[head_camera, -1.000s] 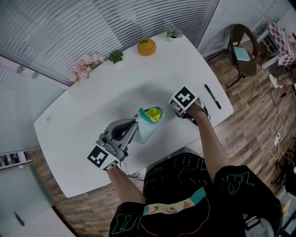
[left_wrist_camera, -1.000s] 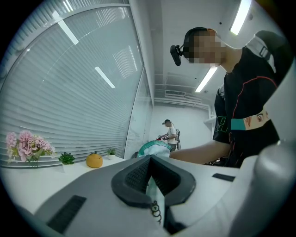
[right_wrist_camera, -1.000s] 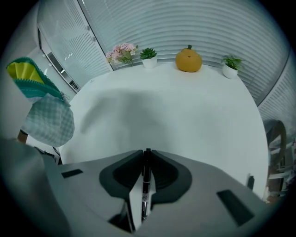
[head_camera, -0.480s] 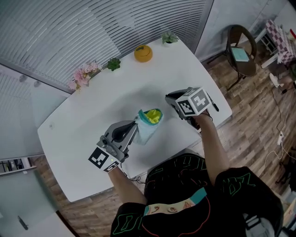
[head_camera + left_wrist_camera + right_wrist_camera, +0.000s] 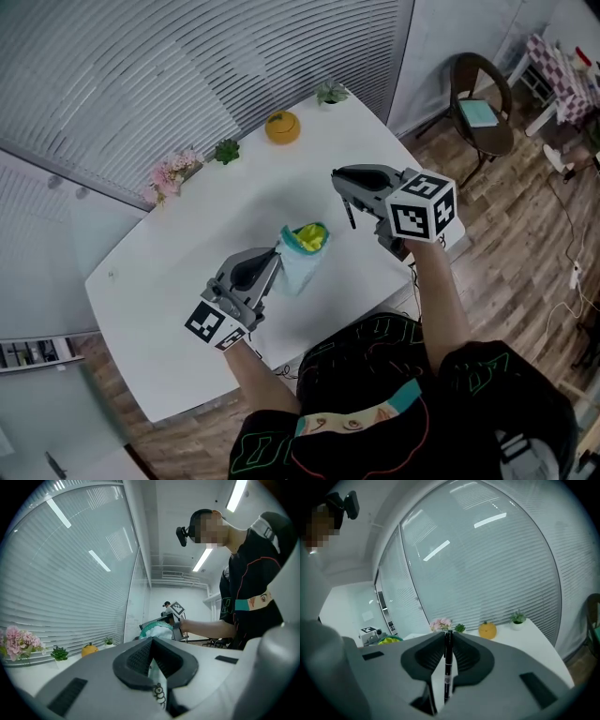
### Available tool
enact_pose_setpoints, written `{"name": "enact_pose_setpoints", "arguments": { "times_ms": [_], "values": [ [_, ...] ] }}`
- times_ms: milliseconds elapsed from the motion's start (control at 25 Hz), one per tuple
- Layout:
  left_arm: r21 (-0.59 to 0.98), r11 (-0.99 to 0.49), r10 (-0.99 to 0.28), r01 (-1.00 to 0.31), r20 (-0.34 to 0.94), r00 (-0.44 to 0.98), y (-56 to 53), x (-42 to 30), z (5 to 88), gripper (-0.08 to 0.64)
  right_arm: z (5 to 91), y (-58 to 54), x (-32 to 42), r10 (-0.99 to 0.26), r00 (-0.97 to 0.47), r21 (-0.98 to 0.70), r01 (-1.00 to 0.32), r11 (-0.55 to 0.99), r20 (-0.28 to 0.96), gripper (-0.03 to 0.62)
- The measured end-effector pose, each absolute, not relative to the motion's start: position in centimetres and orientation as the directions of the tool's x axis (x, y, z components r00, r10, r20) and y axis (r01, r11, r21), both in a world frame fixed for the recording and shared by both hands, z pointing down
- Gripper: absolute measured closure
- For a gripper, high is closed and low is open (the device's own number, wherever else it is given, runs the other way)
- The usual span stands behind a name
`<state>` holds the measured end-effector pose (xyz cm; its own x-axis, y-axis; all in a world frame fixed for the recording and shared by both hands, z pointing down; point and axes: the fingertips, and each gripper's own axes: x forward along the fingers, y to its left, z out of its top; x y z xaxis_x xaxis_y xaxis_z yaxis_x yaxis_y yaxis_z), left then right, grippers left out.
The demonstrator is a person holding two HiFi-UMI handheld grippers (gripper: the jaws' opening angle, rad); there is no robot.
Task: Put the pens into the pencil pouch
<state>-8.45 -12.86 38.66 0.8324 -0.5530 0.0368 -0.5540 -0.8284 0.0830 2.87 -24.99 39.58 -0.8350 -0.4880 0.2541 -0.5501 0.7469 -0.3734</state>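
White tabletop (image 5: 178, 253) beside slatted blinds | right gripper (image 5: 339, 178) clamped a black pen (image 5: 448, 665), hanging upright above the tabletop near the pouch | left gripper (image 5: 276, 253) pinched the teal pencil pouch (image 5: 298, 267) edge, mouth up, something yellow-green (image 5: 310, 233) inside | this pen was not yet inserted; no other pen visible.
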Motion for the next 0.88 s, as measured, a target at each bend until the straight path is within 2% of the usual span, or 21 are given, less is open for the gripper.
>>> {"name": "enact_pose_setpoints", "arguments": {
  "times_ms": [480, 720, 880],
  "values": [
    [0.05, -0.85, -0.525, -0.525, 0.022, 0.851, -13.1, -7.5, 37.8, 0.563, 30.1, -24.3, 4.0, -0.561, -0.826, -0.43, -0.488, 0.76, -0.055, 0.532],
    [0.044, -0.856, -0.515, -0.516, 0.016, 0.857, -13.0, -7.9, 38.4, 0.563, 28.1, -23.0, 1.7, -0.511, -0.84, -0.494, -0.37, 0.787, -0.183, 0.532],
    [0.041, -0.854, -0.519, -0.519, 0.023, 0.855, -13.4, -6.8, 38.1, 0.563, 27.8, -22.7, 1.5, -0.484, -0.85, -0.522, -0.323, 0.79, -0.207, 0.532]
  ]
}}
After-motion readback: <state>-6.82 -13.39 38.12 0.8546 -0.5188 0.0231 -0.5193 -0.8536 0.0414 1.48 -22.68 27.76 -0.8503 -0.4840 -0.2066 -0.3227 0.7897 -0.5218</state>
